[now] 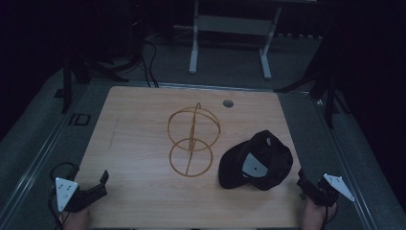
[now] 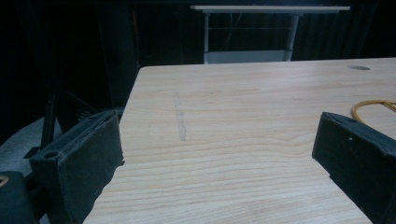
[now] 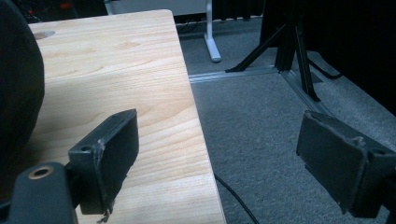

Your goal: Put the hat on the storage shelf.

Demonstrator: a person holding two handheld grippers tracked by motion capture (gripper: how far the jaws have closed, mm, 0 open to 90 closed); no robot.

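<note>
A black cap lies upside down on the right part of the wooden table, with a pale label showing inside it. A golden wire stand made of rings rises at the table's middle. My left gripper rests at the near left corner, open, with nothing between its jaws; a bit of the wire stand shows beyond its right jaw. My right gripper sits at the table's near right edge, just right of the cap, open and empty. The cap is a dark mass to its left.
A round cable hole is set in the table's far side. Grey carpet lies beyond the table's right edge. A white desk frame stands behind, and black stand legs flank the table.
</note>
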